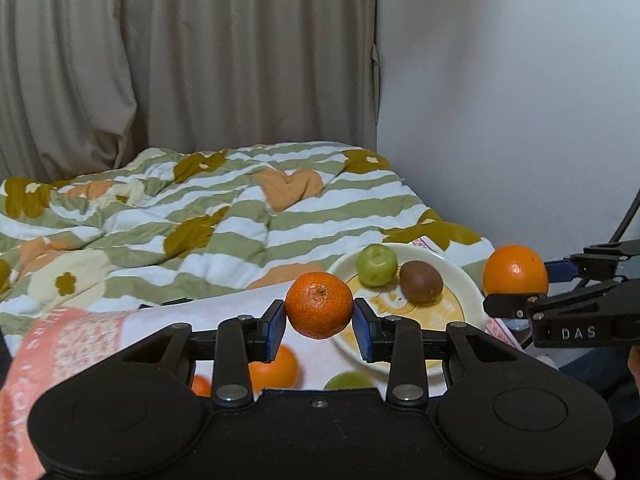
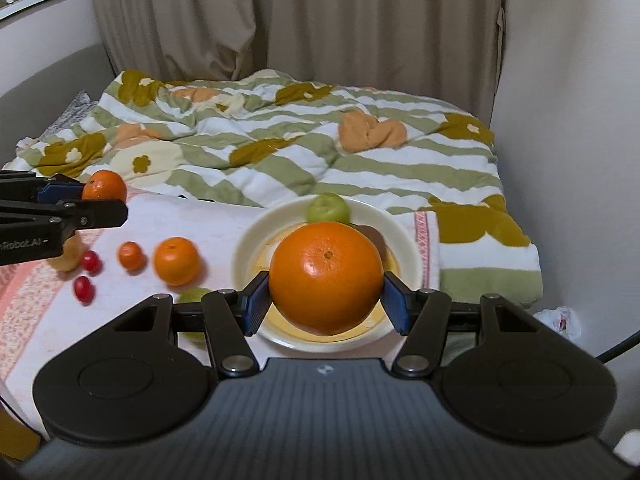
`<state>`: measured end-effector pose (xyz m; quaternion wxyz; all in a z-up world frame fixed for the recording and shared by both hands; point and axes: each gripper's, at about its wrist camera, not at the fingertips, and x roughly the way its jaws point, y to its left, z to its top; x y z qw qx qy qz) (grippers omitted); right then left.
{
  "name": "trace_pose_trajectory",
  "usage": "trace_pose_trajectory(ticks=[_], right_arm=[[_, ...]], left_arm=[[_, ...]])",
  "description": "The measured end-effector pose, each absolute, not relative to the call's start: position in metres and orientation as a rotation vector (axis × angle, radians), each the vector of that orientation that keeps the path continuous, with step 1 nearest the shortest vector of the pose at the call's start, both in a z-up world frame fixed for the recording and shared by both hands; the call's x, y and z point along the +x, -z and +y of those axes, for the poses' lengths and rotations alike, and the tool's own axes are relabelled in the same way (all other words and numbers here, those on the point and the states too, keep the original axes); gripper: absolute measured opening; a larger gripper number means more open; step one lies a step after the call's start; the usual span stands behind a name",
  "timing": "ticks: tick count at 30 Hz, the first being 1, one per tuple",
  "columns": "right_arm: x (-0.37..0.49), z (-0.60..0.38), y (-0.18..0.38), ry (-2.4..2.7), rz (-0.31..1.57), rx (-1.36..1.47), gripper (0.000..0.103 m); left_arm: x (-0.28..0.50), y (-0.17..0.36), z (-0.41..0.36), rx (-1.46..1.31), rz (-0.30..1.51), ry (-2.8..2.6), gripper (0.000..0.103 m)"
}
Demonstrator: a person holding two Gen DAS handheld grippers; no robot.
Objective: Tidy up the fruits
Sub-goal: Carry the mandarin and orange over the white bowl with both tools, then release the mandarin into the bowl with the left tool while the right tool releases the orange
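My left gripper (image 1: 319, 322) is shut on a small mandarin (image 1: 319, 305), held above the cloth near the left rim of the cream plate (image 1: 468, 292). My right gripper (image 2: 326, 300) is shut on a large orange (image 2: 326, 278), held over the plate (image 2: 248, 248). On the plate lie a green apple (image 1: 376, 266) and a brown kiwi (image 1: 421, 282). In the right wrist view the apple (image 2: 328, 208) shows behind the orange, and the left gripper (image 2: 105, 207) with its mandarin (image 2: 105, 186) is at the far left. The right gripper's orange (image 1: 515, 276) appears at the right of the left wrist view.
On the pink-and-white cloth (image 2: 200, 216) lie an orange (image 2: 177, 266), a smaller mandarin (image 2: 131, 256), two red grapes (image 2: 90, 261) and a green fruit (image 2: 194, 295) partly hidden by my gripper. A striped floral quilt (image 2: 280, 152) covers the bed behind. A wall (image 2: 580, 120) stands at the right.
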<state>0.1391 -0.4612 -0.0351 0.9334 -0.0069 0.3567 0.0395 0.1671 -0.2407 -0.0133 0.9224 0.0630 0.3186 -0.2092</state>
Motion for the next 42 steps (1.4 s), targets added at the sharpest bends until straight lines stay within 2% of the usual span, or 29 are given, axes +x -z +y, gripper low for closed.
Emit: trace_pose_trajectory(ticks=[17,25,27,28,29,31,42], right_arm=[[0.18,-0.493,0.083,-0.03,0.805,0.045,0.074],[0.184,-0.5,0.09,0.009,0.817,0.053,0.074],[0.184,-0.502,0.09,0.017,0.817,0.053,0.074],[0.184,-0.503,0.089,0.02,0.816,0.053,0.074],[0.183,-0.504,0.088,0.023,0.814,0.053,0.074],[0.182,-0.506,0.085,0.027,0.809,0.053,0.074],[0.187,-0.494,0.081,-0.035,0.804,0.012,0.074]], left_arm=[[0.261,0.087,-0.314,0.233,0.821,0.514,0.04],[0.28,0.107,-0.332,0.302,0.848,0.56,0.04],[0.28,0.106,-0.333,0.304,0.836,0.563,0.053],[0.278,0.103,-0.332,0.307,0.818,0.564,0.079],[0.275,0.1,-0.33,0.31,0.79,0.561,0.099],[0.268,0.091,-0.325,0.318,0.735,0.557,0.101],[0.255,0.06,-0.299,0.262,0.737,0.511,0.102]])
